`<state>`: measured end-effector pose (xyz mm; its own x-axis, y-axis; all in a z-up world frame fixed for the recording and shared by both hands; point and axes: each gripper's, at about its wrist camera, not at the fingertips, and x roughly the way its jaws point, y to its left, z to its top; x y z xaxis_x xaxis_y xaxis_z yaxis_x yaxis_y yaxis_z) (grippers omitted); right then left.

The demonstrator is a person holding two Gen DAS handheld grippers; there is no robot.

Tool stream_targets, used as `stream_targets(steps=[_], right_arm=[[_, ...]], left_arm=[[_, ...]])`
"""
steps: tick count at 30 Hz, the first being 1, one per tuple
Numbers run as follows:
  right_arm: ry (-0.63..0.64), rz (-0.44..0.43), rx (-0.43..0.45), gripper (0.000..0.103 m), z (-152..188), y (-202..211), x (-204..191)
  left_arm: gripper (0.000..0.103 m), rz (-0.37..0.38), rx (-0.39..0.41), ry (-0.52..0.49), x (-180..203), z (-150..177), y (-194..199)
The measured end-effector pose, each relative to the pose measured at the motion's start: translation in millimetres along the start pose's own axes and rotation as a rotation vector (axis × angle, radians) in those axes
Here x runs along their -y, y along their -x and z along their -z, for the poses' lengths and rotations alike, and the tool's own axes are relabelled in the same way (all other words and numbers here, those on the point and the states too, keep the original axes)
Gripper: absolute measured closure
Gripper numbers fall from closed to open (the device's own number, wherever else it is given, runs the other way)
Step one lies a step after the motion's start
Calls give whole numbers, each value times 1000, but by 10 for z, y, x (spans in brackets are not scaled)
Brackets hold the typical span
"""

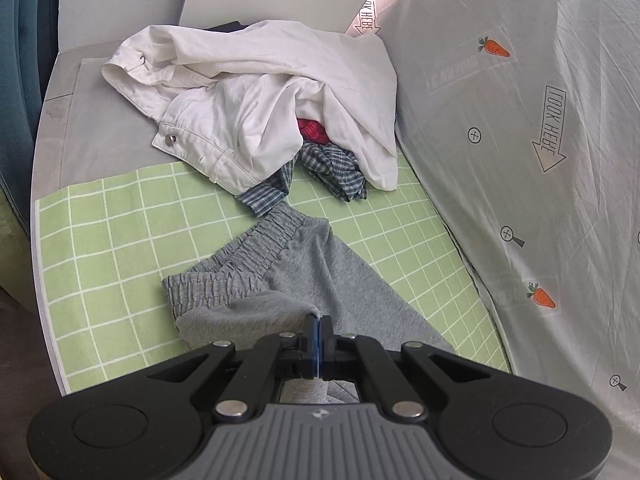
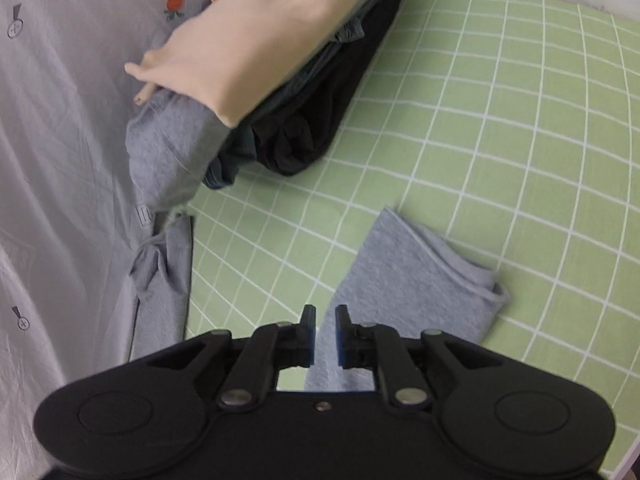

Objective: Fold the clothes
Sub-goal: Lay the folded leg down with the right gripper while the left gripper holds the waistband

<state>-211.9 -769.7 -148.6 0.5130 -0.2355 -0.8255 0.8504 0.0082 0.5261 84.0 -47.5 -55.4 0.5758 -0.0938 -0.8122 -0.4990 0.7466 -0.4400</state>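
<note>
Grey sweatpants (image 1: 316, 256) with an elastic waistband (image 1: 240, 264) lie on the green checked mat (image 1: 120, 264). My left gripper (image 1: 318, 322) is shut on a raised fold of their grey fabric just below the waistband. In the right wrist view the grey leg end (image 2: 408, 280) lies flat on the mat (image 2: 500, 140). My right gripper (image 2: 325, 312) hovers over the near part of that leg. Its jaws stand a little apart and nothing is pinched between them.
A heap of unfolded clothes sits beyond the sweatpants: white garments (image 1: 256, 96), a checked one (image 1: 332, 168), something red (image 1: 312, 128). A folded stack with a beige top (image 2: 272, 48) over black cloth (image 2: 320, 120) stands by the carrot-print sheet (image 2: 60, 120). Another grey garment (image 2: 168, 152) leans beside it.
</note>
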Motion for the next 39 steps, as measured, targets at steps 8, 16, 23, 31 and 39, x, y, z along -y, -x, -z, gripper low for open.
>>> stream_targets(steps=[8,16,23,31,39], right_arm=[[150,114,-67,70,338,-526,-379],[272,284,-66,60,441,-759,-658],[288,309,-29,102,470,-757,-608],[196,151,136,103,244,-140,-465],[205,-64,363,103,-213,705,-735]], left_arm=[[103,-50,-3,3,-132,38,1],[103,-74,-14,16,-176,58,-45],[103,-87,-27,9,-159,55,-96],[103,-93,-40,-11,-120,11,-137],[103,36,-50,-20,200,-183,-187]])
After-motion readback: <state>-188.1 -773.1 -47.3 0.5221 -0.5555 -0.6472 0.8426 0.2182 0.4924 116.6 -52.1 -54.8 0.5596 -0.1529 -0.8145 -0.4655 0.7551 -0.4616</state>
